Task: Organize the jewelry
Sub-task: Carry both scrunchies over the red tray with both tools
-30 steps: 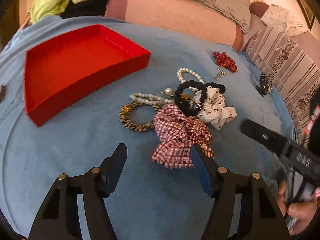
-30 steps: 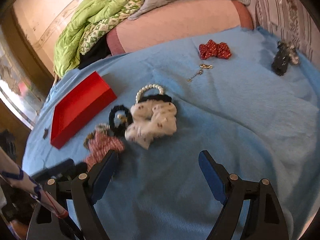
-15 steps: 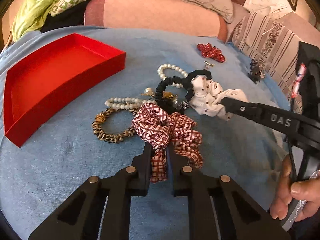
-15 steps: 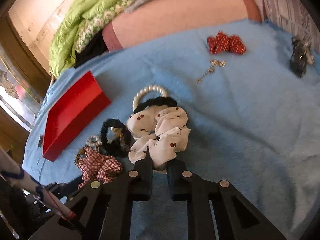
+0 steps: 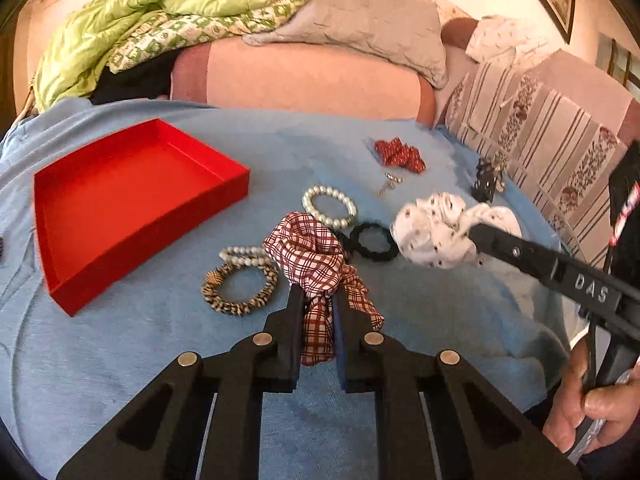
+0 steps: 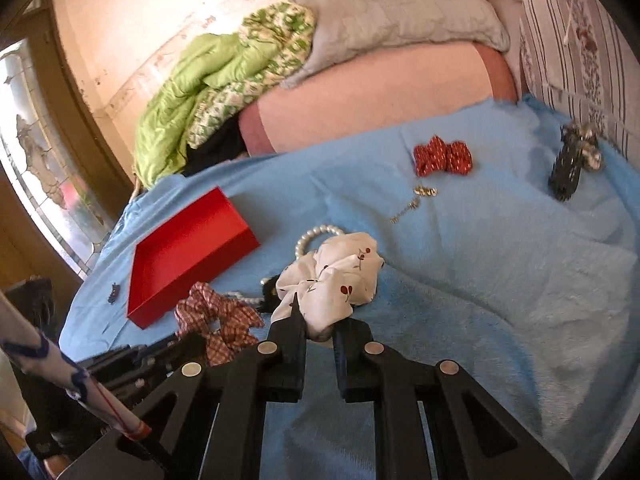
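You've got your left gripper (image 5: 317,312) clamped on the red-and-white plaid fabric scrunchie (image 5: 316,264) and your right gripper (image 6: 319,330) pinched on the white cherry-print scrunchie (image 6: 332,280), both lifted clear of the bracelets, the empty red cardboard tray (image 5: 120,200) waiting at ten o'clock.

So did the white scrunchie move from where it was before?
Yes. The white scrunchie has been pulled off the black hair tie and pearl bracelet, to their right, held by the right gripper.
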